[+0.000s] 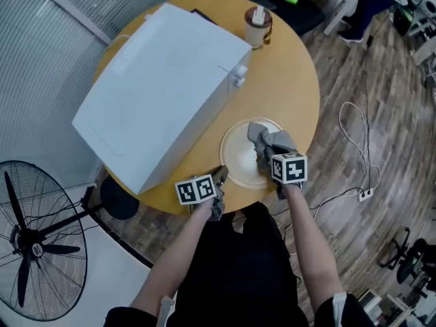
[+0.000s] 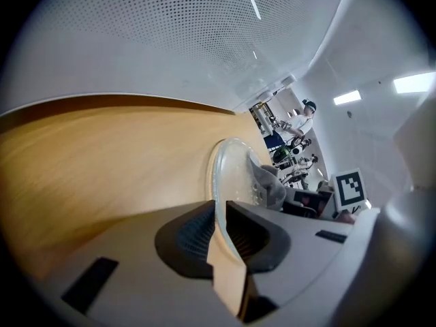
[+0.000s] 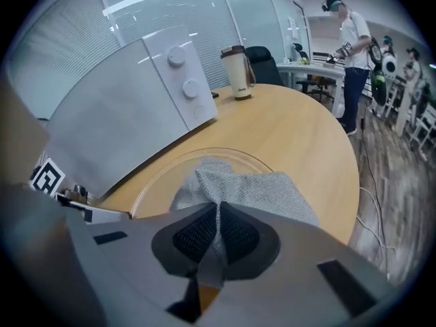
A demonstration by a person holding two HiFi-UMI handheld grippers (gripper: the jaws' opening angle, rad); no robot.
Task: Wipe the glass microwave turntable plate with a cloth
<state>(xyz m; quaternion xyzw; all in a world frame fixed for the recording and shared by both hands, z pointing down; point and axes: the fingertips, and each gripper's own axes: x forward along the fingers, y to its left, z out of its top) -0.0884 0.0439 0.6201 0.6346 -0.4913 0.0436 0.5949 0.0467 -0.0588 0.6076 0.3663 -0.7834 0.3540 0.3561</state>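
The round glass turntable plate lies flat on the wooden table near its front edge. My left gripper is shut on the plate's near-left rim; in the left gripper view the plate's edge runs between the jaws. My right gripper is shut on a grey cloth that rests on the plate's right half. In the right gripper view the cloth bunches out ahead of the jaws over the plate.
A large white microwave fills the table's left side, right behind the plate. A lidded cup stands at the far edge. The round table ends close on the right and front. A fan stands on the floor.
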